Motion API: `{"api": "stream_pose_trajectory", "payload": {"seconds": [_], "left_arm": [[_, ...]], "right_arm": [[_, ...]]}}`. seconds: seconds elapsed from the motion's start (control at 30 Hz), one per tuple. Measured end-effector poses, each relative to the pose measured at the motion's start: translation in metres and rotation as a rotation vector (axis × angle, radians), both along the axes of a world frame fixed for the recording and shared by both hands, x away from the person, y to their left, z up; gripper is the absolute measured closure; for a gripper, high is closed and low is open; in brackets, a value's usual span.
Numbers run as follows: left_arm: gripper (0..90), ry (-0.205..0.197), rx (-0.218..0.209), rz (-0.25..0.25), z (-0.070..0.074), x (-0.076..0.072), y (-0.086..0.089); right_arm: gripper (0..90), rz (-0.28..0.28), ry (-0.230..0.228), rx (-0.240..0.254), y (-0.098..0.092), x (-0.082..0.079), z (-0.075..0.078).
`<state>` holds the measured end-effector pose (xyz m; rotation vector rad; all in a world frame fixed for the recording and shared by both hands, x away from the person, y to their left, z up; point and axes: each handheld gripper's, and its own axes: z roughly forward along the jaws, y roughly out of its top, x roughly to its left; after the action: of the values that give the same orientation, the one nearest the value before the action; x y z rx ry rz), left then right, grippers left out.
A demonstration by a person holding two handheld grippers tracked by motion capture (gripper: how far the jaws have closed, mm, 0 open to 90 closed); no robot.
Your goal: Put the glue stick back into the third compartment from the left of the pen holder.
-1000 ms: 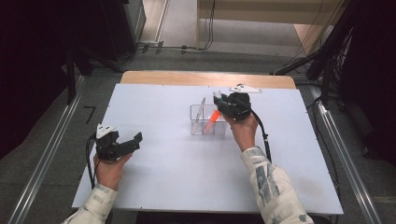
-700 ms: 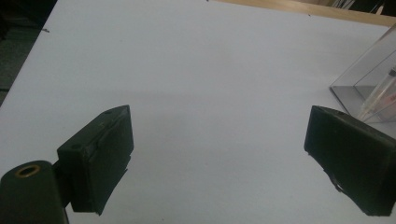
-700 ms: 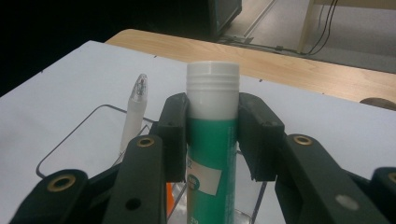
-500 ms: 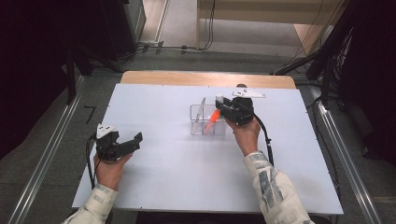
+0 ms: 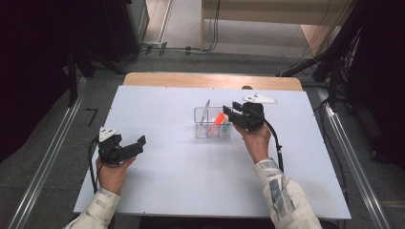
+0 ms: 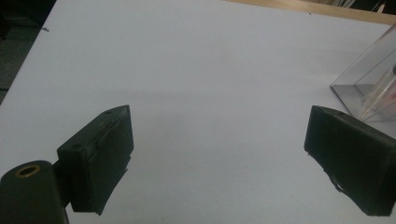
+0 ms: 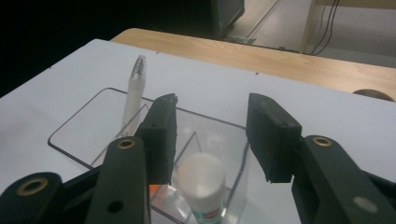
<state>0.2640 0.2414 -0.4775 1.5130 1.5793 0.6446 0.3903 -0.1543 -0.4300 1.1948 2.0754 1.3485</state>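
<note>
White surface (image 5: 191,191) on a wooden base, dark room around. Clear 3-compartment organizer (image 5: 212,122) near the far middle, holding a white pen (image 7: 134,88), an orange item (image 5: 218,118), a white-capped tube (image 7: 202,179). Right gripper (image 7: 211,135) above the tube, fingers just opening, gripping nothing. Left gripper (image 5: 128,149) well apart, fingers wide, empty.

Clear organizer (image 6: 369,88): cut off by right edge in left gripper view; contents there blurred, not identifiable. 
White-capped bottle (image 7: 201,186): lower part cut off by bottom edge in right gripper view; label print too small to read. 
Orange item (image 5: 218,119): in high view too small to identify; in right gripper view mostly hidden behind tongs. 
White pen (image 7: 134,88): lower end blurred through organizer wall. 
Right tongs (image 5: 232,116): tips overlap organizer in high view; contact with contents not determinable.
</note>
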Motion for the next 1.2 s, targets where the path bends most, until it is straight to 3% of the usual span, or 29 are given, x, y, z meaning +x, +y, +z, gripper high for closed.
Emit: {"api": "stream_pose_trajectory", "payload": {"seconds": [0.23, 0.6, 0.8, 1.2], "left_arm": [[8.8, 0.001, -0.001, 0.003, 0.000, 0.000, 0.000], [8.8, 0.000, 0.001, 0.004, -0.001, 0.000, -0.001], [8.7, -0.002, 0.001, 0.006, -0.001, -0.001, 0.000], [8.7, 0.001, 0.001, 0.008, -0.001, -0.002, 0.002]], "right_arm": [[46.6, -0.029, -0.004, -0.005, -0.016, -0.005, -0.002], [37.1, -0.080, 0.000, -0.063, -0.042, -0.012, -0.008], [33.8, -0.100, 0.015, -0.112, -0.055, -0.020, -0.016], [25.7, -0.138, 0.053, -0.159, -0.082, -0.041, -0.029]]}}
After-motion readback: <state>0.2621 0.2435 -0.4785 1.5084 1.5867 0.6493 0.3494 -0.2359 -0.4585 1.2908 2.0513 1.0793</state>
